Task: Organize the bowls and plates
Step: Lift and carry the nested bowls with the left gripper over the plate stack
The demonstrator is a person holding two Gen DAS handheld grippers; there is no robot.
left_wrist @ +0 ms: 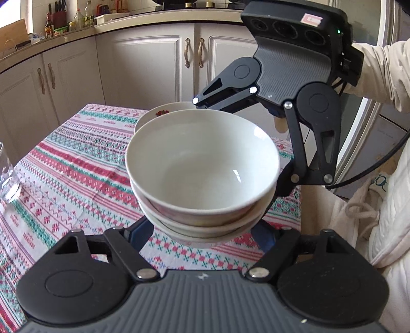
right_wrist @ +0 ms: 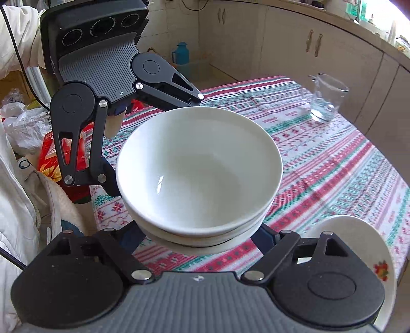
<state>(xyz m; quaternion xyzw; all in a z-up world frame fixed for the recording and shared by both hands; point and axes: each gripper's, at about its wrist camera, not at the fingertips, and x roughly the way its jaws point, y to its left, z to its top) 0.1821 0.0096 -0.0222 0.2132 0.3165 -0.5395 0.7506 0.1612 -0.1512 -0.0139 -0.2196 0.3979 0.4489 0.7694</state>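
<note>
A table [left_wrist: 77, 164] under a striped red, green and white cloth stands in a kitchen. Cream cabinets [left_wrist: 143, 64] with brass handles run beneath a pale counter [left_wrist: 164, 21] crowded with bottles [left_wrist: 82, 18]. Daylight brightens the far corner.

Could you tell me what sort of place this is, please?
Most likely a home kitchen: cream cabinets under a countertop holding sauce bottles, and a table with a patterned tablecloth carrying stacked bowls and a glass.

No text can be read with certainty. The small pink and white sticker [left_wrist: 310, 19] on top of the black right gripper body is too blurred, and the printing around the lenses cannot be made out.
</note>
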